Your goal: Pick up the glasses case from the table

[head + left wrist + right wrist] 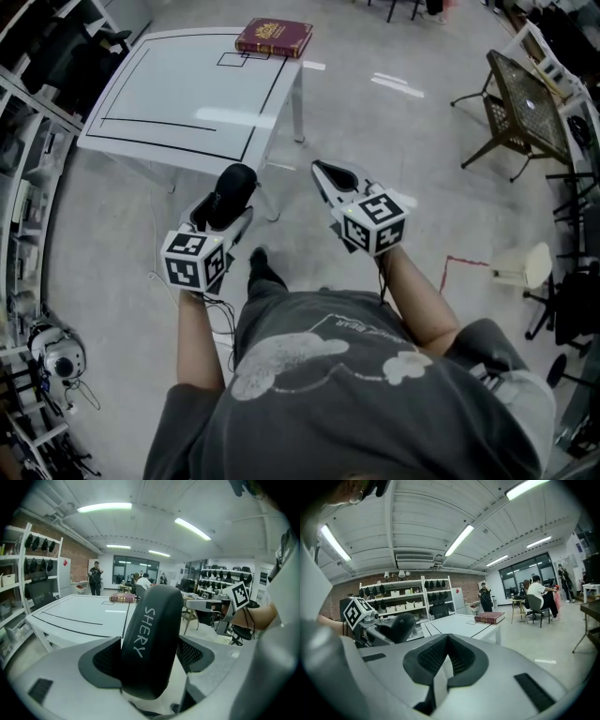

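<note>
The black glasses case is held in the air in front of the person, away from the white table. My left gripper is shut on it, one pad on each long side. In the left gripper view the case stands upright between the jaws, with white lettering on it. My right gripper hangs beside it to the right, jaws together and holding nothing. In the right gripper view the pads meet at their tips, and the case shows at the left.
A dark red book lies at the table's far edge. A mesh-topped side table and a white stool stand to the right, and shelving lines the left. People sit and stand far off.
</note>
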Action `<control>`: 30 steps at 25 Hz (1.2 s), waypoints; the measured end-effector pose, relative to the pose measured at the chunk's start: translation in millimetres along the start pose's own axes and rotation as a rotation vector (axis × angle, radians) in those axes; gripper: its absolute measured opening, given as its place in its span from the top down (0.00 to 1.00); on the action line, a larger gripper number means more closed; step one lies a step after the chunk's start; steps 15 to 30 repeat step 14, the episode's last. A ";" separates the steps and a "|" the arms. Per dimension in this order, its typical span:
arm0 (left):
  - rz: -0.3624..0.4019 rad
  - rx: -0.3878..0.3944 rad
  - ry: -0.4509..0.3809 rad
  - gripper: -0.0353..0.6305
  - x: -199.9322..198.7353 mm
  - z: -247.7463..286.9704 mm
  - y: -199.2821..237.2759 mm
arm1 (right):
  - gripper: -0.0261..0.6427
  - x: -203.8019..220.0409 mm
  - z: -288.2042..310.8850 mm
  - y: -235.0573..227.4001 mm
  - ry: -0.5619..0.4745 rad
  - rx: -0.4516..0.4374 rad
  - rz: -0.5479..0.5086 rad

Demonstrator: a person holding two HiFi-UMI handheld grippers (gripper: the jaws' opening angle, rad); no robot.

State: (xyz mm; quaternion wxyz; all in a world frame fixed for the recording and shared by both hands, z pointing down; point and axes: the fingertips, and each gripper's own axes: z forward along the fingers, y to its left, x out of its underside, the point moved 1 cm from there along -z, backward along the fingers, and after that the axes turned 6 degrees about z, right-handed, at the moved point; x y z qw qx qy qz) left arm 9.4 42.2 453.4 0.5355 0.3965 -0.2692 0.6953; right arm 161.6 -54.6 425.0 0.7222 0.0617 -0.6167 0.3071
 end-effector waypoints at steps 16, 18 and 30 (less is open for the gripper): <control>-0.102 -0.114 -0.025 0.40 48.1 -58.2 -69.5 | 0.96 47.0 -65.5 12.9 0.058 -0.080 0.012; -0.102 -0.114 -0.025 0.40 48.1 -58.2 -69.5 | 0.96 47.0 -65.5 12.9 0.058 -0.080 0.012; -0.102 -0.114 -0.025 0.40 48.1 -58.2 -69.5 | 0.96 47.0 -65.5 12.9 0.058 -0.080 0.012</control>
